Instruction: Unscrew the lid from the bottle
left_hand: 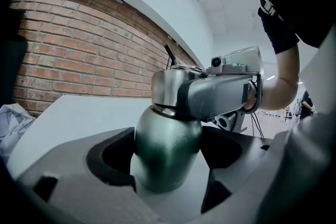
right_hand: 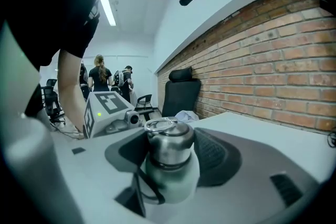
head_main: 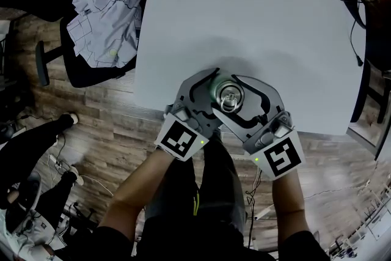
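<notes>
A dark green metal bottle (left_hand: pixel 167 149) stands upright near the front edge of the white table (head_main: pixel 256 3); its steel lid (head_main: pixel 230 96) has a ring on top. My left gripper (head_main: pixel 211 98) comes in from the lower left and is shut on the bottle's body, which fills the space between its jaws in the left gripper view (left_hand: pixel 168 168). Coming from the lower right, one level higher, my right gripper (head_main: pixel 235 101) is shut on the lid (right_hand: pixel 169 144), both pads against its sides. A black strap (right_hand: pixel 142 186) hangs from the bottle's neck.
An office chair with a checked cloth (head_main: pixel 107 15) stands left of the table. Black cables (head_main: pixel 354 15) hang at the table's right edge. A brick wall (left_hand: pixel 79 44) lies beyond the table. People (right_hand: pixel 100 78) stand far back in the room.
</notes>
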Demonstrator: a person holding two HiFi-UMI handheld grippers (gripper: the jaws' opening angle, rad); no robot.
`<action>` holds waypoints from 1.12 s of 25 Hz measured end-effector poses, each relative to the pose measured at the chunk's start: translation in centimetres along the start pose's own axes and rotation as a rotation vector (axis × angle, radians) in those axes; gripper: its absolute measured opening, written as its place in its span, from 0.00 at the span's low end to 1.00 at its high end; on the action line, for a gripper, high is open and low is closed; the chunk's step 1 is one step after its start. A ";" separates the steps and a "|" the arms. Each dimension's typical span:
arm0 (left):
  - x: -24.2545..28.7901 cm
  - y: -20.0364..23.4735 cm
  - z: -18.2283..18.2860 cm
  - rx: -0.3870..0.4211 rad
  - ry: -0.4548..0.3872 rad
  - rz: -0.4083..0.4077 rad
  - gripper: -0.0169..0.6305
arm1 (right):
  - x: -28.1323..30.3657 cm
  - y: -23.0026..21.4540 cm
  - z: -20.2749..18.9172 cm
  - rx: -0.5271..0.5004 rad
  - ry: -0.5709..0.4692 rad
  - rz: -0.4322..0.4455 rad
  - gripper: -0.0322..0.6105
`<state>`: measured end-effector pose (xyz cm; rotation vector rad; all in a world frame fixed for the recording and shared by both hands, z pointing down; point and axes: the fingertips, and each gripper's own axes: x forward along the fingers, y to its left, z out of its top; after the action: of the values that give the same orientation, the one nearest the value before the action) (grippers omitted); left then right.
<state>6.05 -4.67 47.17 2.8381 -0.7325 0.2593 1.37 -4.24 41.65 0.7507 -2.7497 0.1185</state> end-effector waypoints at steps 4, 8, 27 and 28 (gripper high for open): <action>0.0 0.0 0.0 -0.002 -0.004 0.003 0.60 | -0.1 -0.1 -0.1 0.029 -0.007 -0.011 0.46; 0.0 0.0 0.0 -0.002 -0.002 0.002 0.60 | -0.3 -0.2 0.3 0.057 -0.030 -0.018 0.46; -0.1 -0.1 -1.0 0.007 0.031 -0.041 0.60 | -5.3 -2.1 2.6 0.087 -0.016 -0.177 0.46; -0.1 -0.2 -0.9 0.004 0.038 -0.045 0.60 | -5.7 -2.2 2.8 0.092 -0.017 -0.190 0.46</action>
<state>5.93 -4.27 47.95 2.8416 -0.6601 0.3068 6.53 -3.79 37.31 1.0372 -2.6863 0.1998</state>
